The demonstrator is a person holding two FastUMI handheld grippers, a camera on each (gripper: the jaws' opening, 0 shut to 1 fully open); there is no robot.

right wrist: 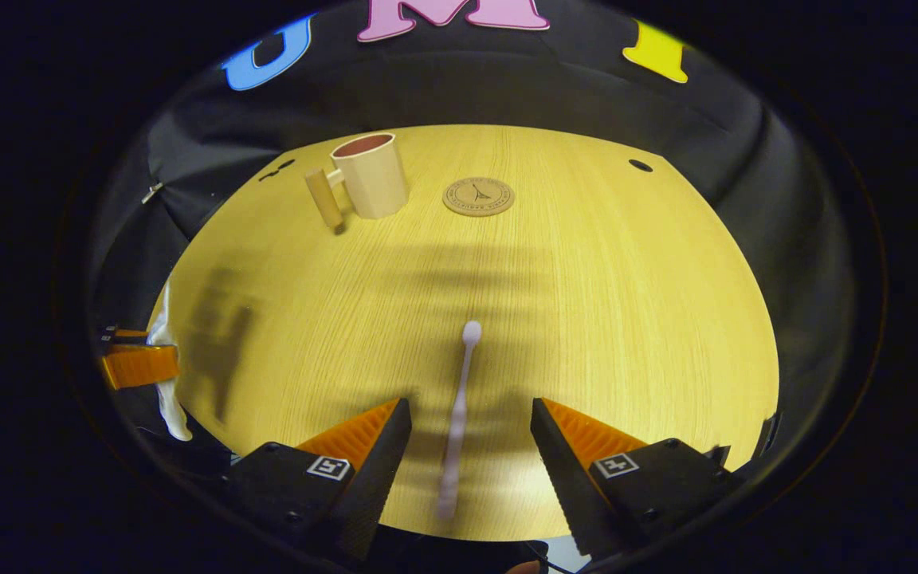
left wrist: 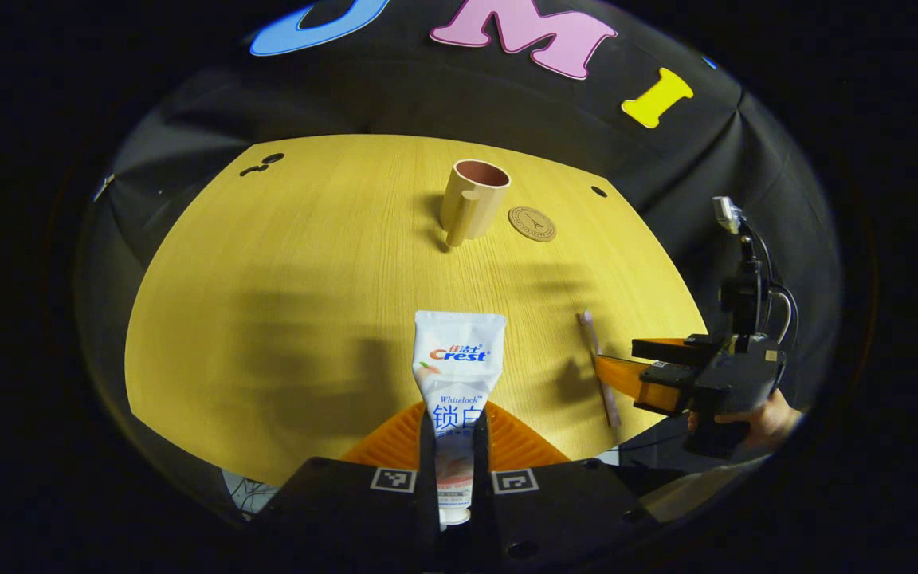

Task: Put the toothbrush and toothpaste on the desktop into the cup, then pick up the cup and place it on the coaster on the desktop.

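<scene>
Your left hand-held gripper (left wrist: pixel 453 446) is clamped on the toothpaste tube (left wrist: pixel 457 371): both fingers press its lower part, near the cap end, and the flat crimped end points away from you toward the cup (left wrist: pixel 475 199). In the left gripper view the tube looks raised over the near part of the wooden worktop (left wrist: pixel 284 263), though you cannot tell whether its far end touches the wood.

Your right hand-held gripper (right wrist: pixel 471 454) is spread wide, its fingers either side of the toothbrush (right wrist: pixel 459 414) without touching it. The toothbrush lies flat on the worktop, head pointing away from you, handle toward the near edge.

The cup stands upright at the far side of the worktop, its peg-like handle (right wrist: pixel 322 198) sticking out to the side. The round coaster (right wrist: pixel 479 196) lies flat just beside the cup, apart from it.

In the left gripper view, your hand (left wrist: pixel 754 418) holds the right gripper near the toothbrush.
</scene>
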